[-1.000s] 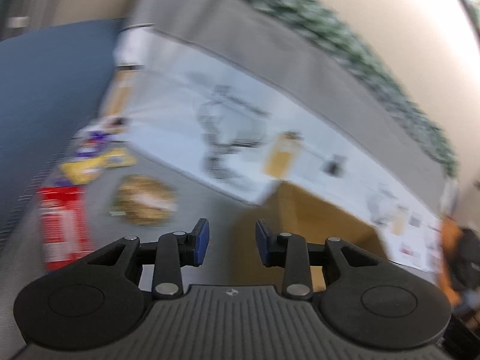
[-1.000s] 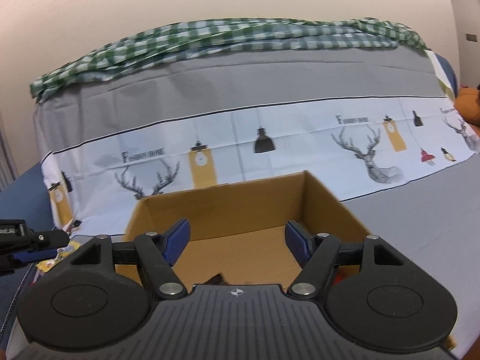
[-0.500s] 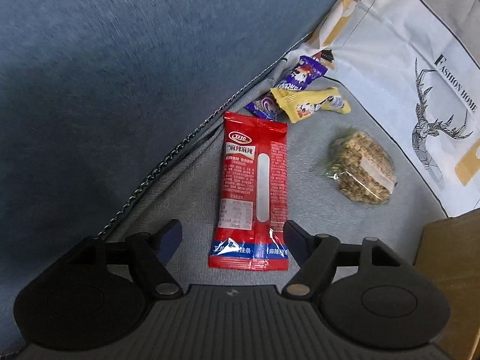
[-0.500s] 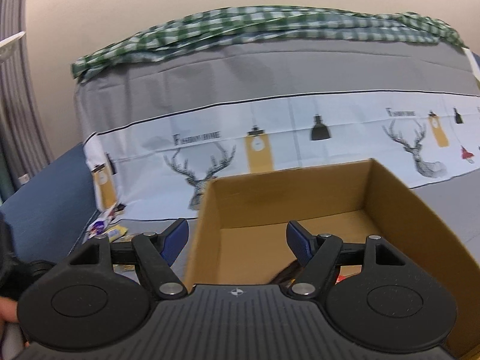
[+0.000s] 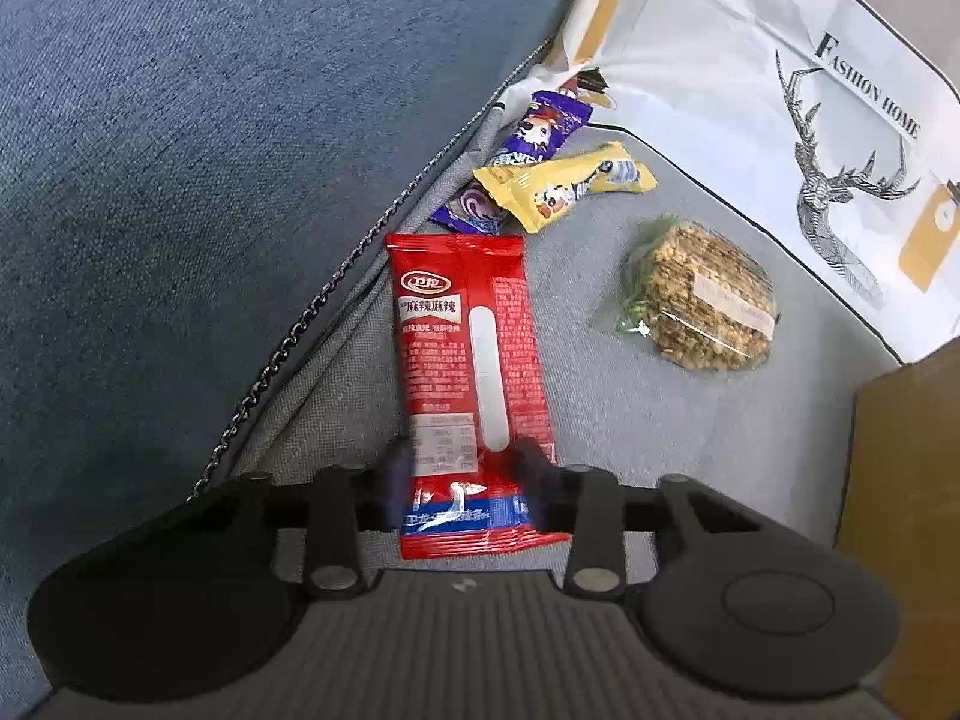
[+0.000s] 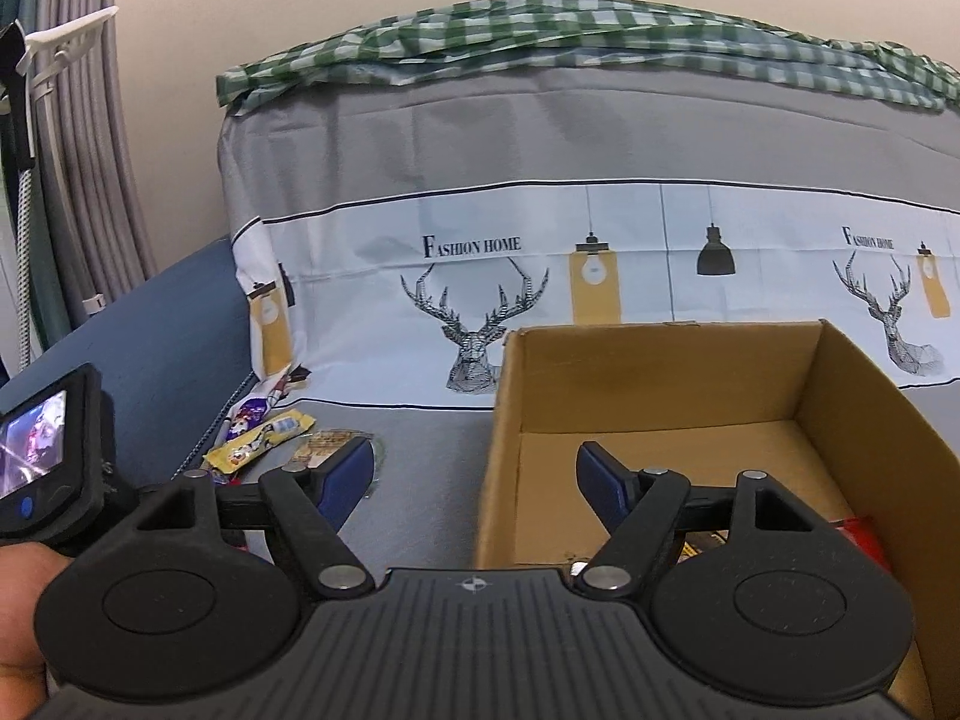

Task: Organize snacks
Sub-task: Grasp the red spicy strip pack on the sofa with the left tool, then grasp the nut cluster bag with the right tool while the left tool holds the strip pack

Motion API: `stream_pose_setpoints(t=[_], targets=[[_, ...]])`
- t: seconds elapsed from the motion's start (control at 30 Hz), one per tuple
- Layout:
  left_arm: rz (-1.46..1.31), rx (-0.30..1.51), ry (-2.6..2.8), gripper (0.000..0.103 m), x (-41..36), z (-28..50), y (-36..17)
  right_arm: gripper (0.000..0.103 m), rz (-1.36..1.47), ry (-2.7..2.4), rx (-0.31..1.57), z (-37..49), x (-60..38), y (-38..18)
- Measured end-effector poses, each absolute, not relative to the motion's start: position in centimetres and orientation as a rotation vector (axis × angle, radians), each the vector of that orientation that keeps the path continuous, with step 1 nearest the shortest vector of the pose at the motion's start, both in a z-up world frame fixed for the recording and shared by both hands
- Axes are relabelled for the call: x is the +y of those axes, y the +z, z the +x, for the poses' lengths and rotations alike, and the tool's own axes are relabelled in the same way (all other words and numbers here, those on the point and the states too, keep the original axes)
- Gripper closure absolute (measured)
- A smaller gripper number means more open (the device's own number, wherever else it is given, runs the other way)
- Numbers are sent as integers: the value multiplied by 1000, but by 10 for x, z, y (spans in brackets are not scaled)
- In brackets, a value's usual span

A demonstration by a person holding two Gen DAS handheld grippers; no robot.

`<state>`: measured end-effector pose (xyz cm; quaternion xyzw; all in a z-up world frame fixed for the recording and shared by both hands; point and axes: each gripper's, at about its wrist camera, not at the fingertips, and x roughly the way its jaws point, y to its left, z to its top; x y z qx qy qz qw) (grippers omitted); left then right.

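A long red snack packet point(image 5: 468, 348) lies flat on the grey seat cover. My left gripper point(image 5: 465, 474) points down over its near end; the jaws are closing, blurred, with the pads meeting the packet's two long edges. Beyond it lie a yellow packet point(image 5: 558, 186), a purple packet point(image 5: 540, 126) and a clear-wrapped oat cake point(image 5: 702, 306). My right gripper point(image 6: 474, 474) stands open and empty, level with the near left corner of the open cardboard box point(image 6: 660, 372). A red packet point(image 6: 858, 531) shows inside the box.
A blue sofa arm point(image 5: 180, 180) rises left of the snacks. The deer-print cover point(image 5: 810, 120) drapes the backrest, with a green checked cloth point(image 6: 600, 30) on top. The box corner point(image 5: 900, 480) is at the right. A hand point(image 6: 18, 600) and the left gripper's screen point(image 6: 36, 456) sit at the lower left.
My left gripper swung down from the backrest to the red packet, opened wide around it, then closed onto its near end. The right gripper's view slid left, so the box now sits to the right.
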<state>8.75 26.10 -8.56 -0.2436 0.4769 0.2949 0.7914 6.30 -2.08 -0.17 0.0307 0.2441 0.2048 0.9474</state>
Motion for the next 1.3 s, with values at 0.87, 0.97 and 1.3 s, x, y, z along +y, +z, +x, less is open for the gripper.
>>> stream_pose_setpoints(t=[0.87, 0.97, 1.3], targets=[[-869, 1053, 548, 64, 294, 57, -88, 12, -134, 505, 1017, 230, 195, -88], [-889, 1054, 540, 64, 295, 58, -89, 13, -176, 515, 1025, 234, 209, -99], [-934, 1031, 536, 61, 304, 50, -86, 22, -178, 555, 923, 203, 165, -67]])
